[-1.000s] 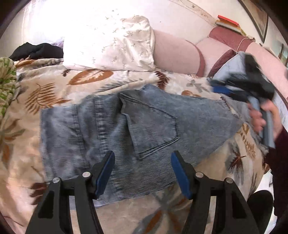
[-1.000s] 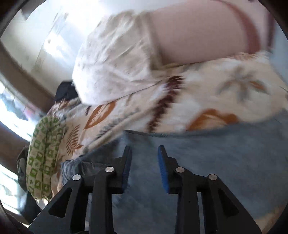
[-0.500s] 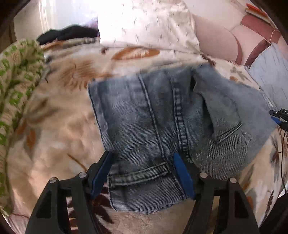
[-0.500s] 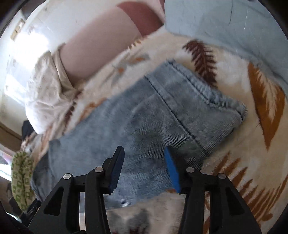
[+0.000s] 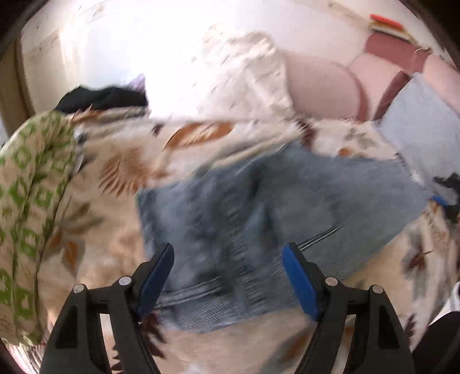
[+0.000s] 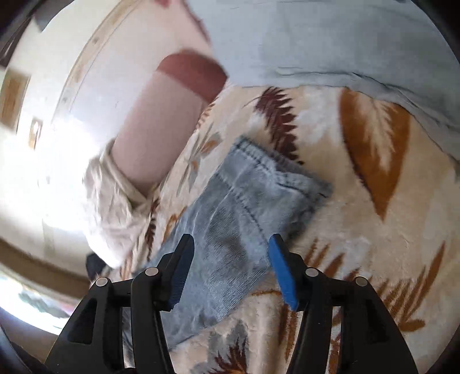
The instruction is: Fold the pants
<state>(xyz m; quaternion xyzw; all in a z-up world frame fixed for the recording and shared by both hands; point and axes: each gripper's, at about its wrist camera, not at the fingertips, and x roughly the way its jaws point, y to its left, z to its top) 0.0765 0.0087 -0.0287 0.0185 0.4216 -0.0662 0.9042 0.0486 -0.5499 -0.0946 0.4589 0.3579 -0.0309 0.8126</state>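
- Left gripper [image 5: 227, 276] hangs over the folded jeans [image 5: 273, 218] on the leaf-print bed blanket [image 5: 115, 178], fingers wide, gripping nothing.
- Right gripper [image 6: 230, 267] hovers above the jeans' hem end, fingers just been opening, empty.

Home bedroom. Bed w/ fleece leaf-print blanket [image 5: 120, 172] spread under and ahead of the left gripper [image 5: 227, 276]. White patterned pillow [image 5: 247, 77] and pink bolster [image 5: 322, 86] lie beyond it at the head of the bed, against a pale wall. Green-patterned quilt [image 5: 31, 201] bunched to its left, dark clothes [image 5: 103, 96] piled behind that. Books [image 5: 385, 24] on a ledge far upper right. Light blue cushion [image 6: 330, 40] ahead of the right gripper [image 6: 230, 267].
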